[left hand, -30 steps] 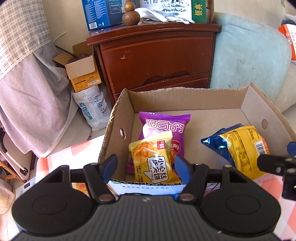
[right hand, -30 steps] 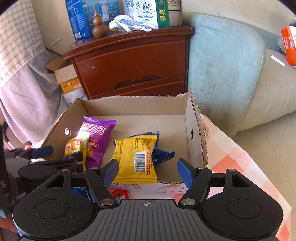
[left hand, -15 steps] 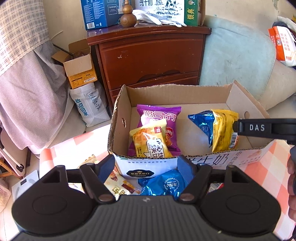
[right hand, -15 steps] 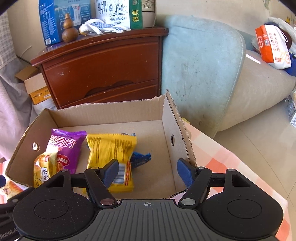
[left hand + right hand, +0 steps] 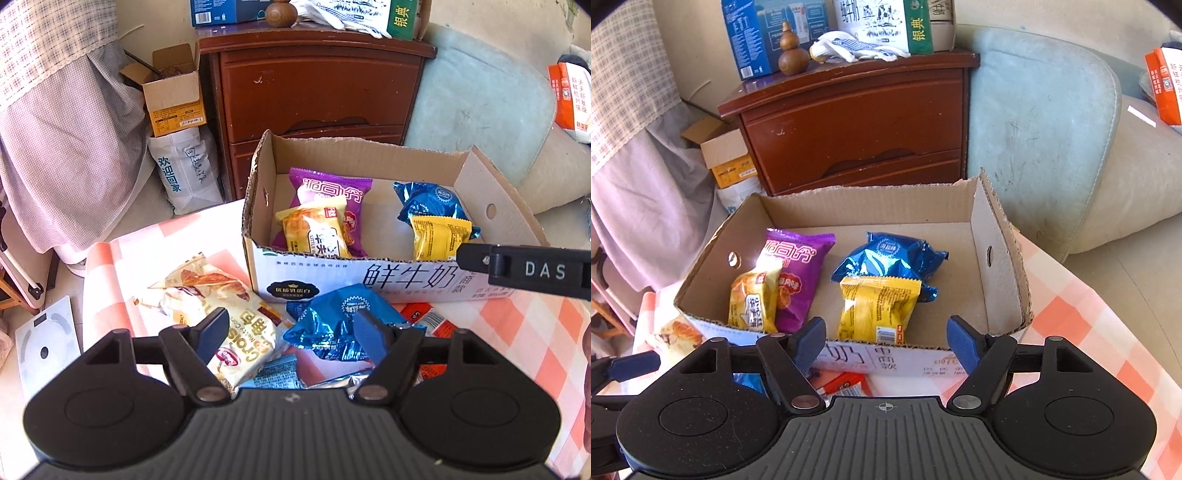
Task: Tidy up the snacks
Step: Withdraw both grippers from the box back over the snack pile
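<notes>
The cardboard box (image 5: 982, 258) sits on the checked desk (image 5: 1089, 332), long axis running left to right. Inside lie four crinkly foil packets: purple (image 5: 792, 269), blue (image 5: 890, 258) and two yellow, lengthwise front to back. The left gripper (image 5: 291, 332) hovers, fingers spread, over a blue packet (image 5: 332, 325) outside. The right gripper (image 5: 886, 339) is opening with nothing between its fingers.
</notes>
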